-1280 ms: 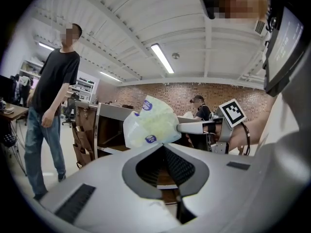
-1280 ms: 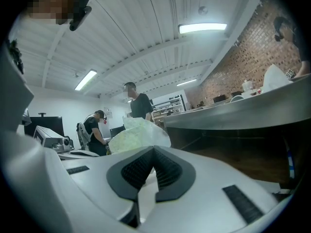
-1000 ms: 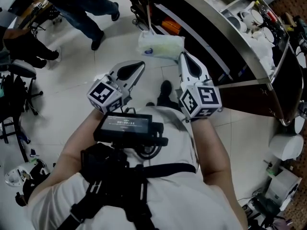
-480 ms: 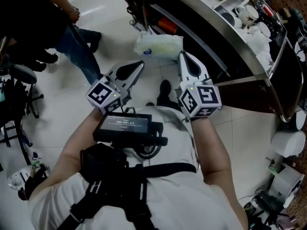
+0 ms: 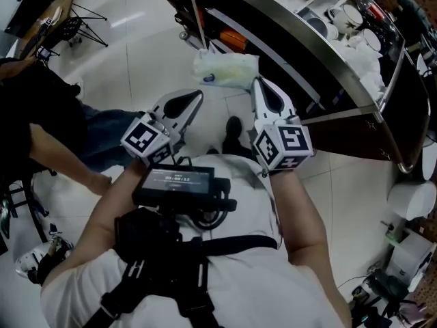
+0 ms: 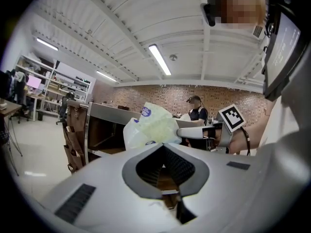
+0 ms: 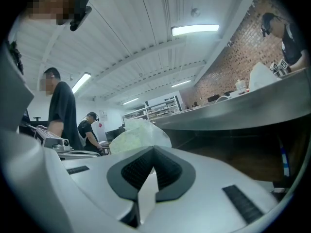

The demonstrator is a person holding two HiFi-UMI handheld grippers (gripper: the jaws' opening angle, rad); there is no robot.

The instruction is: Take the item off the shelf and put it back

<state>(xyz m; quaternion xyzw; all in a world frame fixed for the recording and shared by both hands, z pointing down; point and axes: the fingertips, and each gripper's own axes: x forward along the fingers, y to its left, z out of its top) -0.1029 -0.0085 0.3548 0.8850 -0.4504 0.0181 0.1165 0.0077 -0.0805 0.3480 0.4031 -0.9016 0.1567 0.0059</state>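
The item is a clear plastic bag with pale green contents (image 5: 225, 68), hanging in the air in front of the dark shelf unit (image 5: 273, 50). My right gripper (image 5: 256, 82) is shut on the bag's right edge. In the right gripper view a white strip of the bag (image 7: 138, 135) runs down between the jaws of the right gripper (image 7: 154, 150). My left gripper (image 5: 199, 94) is shut and holds nothing, just left of and below the bag. From the left gripper view, the bag (image 6: 150, 125) shows past the tip of the left gripper (image 6: 163, 144), with the right gripper (image 6: 183, 132) on it.
A curved metal counter top (image 5: 321, 53) with cups (image 5: 345, 19) runs along the right, with orange packets (image 5: 233, 39) on the shelf below it. A person in dark clothes (image 5: 41, 115) bends close at the left. White tiled floor (image 5: 136, 46) lies ahead.
Both grippers and the bag have hardly moved. The person in dark clothes has come nearer on the left and now bends beside my left arm.
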